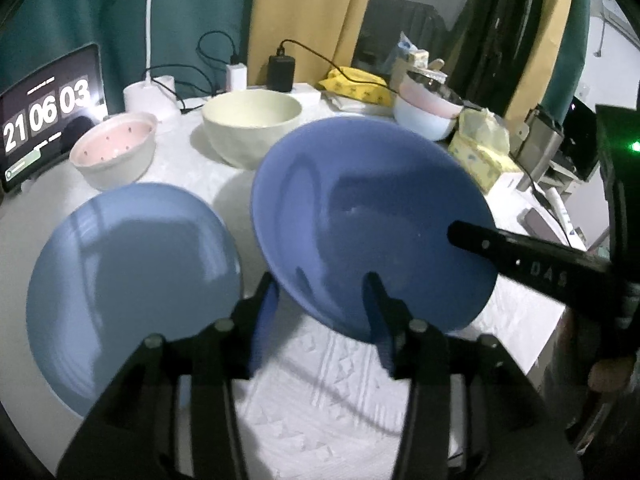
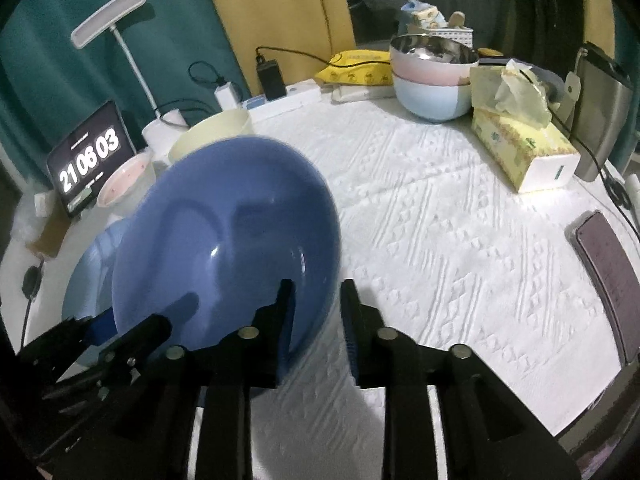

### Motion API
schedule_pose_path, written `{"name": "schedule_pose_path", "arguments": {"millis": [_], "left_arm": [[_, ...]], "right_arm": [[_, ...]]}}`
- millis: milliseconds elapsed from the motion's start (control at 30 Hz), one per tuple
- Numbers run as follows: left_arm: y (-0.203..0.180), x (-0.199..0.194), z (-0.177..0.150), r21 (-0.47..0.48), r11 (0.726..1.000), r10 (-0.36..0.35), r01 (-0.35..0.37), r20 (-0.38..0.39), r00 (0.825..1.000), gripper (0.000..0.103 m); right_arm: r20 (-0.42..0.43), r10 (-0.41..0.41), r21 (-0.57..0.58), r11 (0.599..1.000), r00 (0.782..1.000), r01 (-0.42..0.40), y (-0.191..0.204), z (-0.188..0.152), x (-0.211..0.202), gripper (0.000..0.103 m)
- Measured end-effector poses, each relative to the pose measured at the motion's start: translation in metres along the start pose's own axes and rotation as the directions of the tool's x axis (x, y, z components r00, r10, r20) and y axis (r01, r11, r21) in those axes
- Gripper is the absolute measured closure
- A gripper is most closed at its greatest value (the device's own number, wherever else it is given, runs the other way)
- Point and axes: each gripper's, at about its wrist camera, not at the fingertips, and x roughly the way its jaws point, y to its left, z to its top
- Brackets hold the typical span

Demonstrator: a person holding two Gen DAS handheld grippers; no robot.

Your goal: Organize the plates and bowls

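A round table under a white cloth (image 2: 440,220), quilted in raised diamond and chevron bands, fills both views. Behind it hang a teal curtain (image 2: 60,20) and a mustard curtain (image 2: 272,8), both matte.

The dark blue plate (image 1: 360,208), glossy, round and shallow, is tilted above the cloth, its outline blurred. Its lower left edge overlaps the light blue plate (image 1: 132,272), equally smooth, which lies flat near the table's left edge.

The left gripper (image 1: 319,284) stands with its black fingers spread well wider than the dark plate's near rim, which passes between them. The right gripper (image 2: 318,288) straddles the rim on the plate's right side: one blue ribbed pad lies against the plate's inner face, the other looks just clear of the edge, so neither seems clamped.

Behind the plates sit a matte cream bowl (image 1: 250,128) and, to its left, a grey bowl with a dotted pink lining (image 1: 114,152). At the far side, a steel-lined pink bowl is nested in a pale blue one (image 2: 432,80).

A yellow tissue box (image 2: 520,152) stands just right of them, a tablet clock (image 1: 44,112) at the left, and a dark phone (image 2: 608,272) lies flat at the right edge.
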Motion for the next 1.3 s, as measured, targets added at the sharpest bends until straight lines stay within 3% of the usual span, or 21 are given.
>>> {"name": "schedule_pose_path", "arguments": {"millis": [700,967,1300], "left_arm": [[0.034,-0.035,0.040,-0.026,0.997,0.072,-0.070,0.141,0.987,0.057],[0.052,-0.041,0.077,-0.021,0.991,0.134,-0.132,0.197,0.971,0.057],[0.073,-0.035,0.115,-0.036,0.991,0.133,-0.129,0.206,0.969,0.057]], "right_arm": [[0.098,-0.044,-0.077,0.996,0.994,0.052,0.010,0.046,-0.017,0.073],[0.123,0.041,-0.123,0.992,0.992,-0.025,0.027,0.080,-0.020,0.073],[0.156,0.076,-0.195,0.980,0.985,-0.045,0.054,0.118,-0.020,0.072]]}}
